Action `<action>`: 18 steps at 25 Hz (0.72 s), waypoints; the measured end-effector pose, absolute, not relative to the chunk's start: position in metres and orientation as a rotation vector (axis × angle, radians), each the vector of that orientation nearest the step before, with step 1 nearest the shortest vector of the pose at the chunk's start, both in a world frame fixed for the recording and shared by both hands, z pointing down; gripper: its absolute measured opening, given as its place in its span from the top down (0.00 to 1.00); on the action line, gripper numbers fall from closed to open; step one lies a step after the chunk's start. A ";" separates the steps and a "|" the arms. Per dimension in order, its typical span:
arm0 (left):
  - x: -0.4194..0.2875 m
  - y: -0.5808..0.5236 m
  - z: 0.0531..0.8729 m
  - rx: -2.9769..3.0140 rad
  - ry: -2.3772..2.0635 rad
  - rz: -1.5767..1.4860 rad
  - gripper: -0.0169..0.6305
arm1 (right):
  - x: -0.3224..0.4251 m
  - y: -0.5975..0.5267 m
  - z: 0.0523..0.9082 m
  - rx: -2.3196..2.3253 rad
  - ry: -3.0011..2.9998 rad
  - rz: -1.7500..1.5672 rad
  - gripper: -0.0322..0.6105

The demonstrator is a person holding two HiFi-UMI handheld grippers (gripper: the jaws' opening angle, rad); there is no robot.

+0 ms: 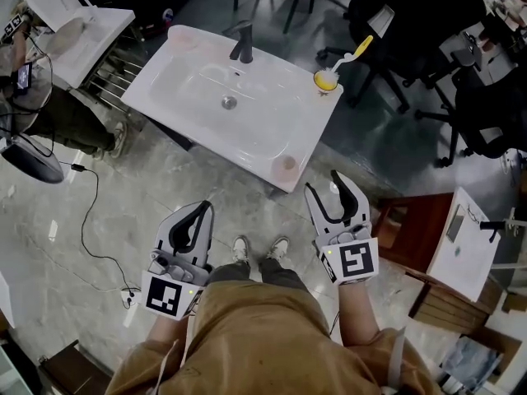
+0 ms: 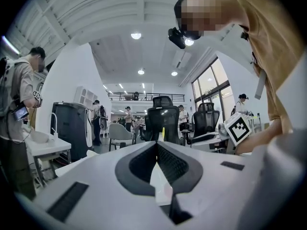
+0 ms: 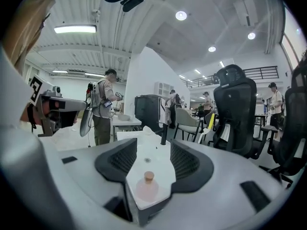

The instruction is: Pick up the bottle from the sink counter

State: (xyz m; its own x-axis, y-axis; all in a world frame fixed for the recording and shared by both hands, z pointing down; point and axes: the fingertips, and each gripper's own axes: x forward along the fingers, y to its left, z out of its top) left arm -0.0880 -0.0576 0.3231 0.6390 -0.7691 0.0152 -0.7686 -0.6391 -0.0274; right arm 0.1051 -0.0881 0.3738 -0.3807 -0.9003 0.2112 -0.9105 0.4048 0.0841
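Right tool (image 1: 323, 181) stands spread apart, bottle (image 3: 146, 186) dead ahead on the tabletop (image 1: 306, 122) corner, untouched, while the left tool (image 1: 205, 206) alongside shows jaws together.

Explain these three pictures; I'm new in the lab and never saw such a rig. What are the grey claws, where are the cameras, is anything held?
There is no robot: a person holds a two-jaw gripper in each hand. The head view looks down from a camera on their head at the left gripper and right gripper before a white sink counter. The other two pictures come from cameras riding on each gripper, looking along its jaws. On the counter stand a dark faucet, a yellow cup holding a toothbrush at the far corner, and a pinkish bottle near the front edge. Nothing is held: the left gripper's jaws are together and empty; the right gripper's stand apart, the bottle showing ahead through their gap, untouched.
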 end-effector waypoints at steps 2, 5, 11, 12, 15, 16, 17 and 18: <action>-0.089 -0.059 0.329 -2.838 1.332 -0.073 0.97 | 0.106 -0.093 0.383 1.598 -2.430 0.077 0.63; -0.091 -0.062 0.332 -2.834 1.346 -0.073 0.97 | 0.106 -0.102 0.398 1.600 -2.419 0.093 0.60; -0.092 -0.066 0.342 -2.843 1.374 -0.117 0.97 | 0.101 -0.118 0.425 1.557 -2.416 0.131 0.55; -0.092 -0.067 0.342 -2.841 1.374 -0.115 0.97 | 0.099 -0.120 0.430 1.547 -2.416 0.135 0.55; -0.091 -0.070 0.340 -2.824 1.374 -0.096 0.97 | 0.097 -0.127 0.443 1.545 -2.411 0.146 0.54; -0.091 -0.070 0.342 -2.826 1.377 -0.105 0.97 | 0.098 -0.129 0.447 1.548 -2.409 0.152 0.53; -0.091 -0.069 0.345 -2.832 1.381 -0.118 0.97 | 0.099 -0.130 0.451 1.551 -2.407 0.159 0.53; -0.091 -0.069 0.348 -2.838 1.385 -0.130 0.97 | 0.100 -0.132 0.455 1.551 -2.404 0.167 0.52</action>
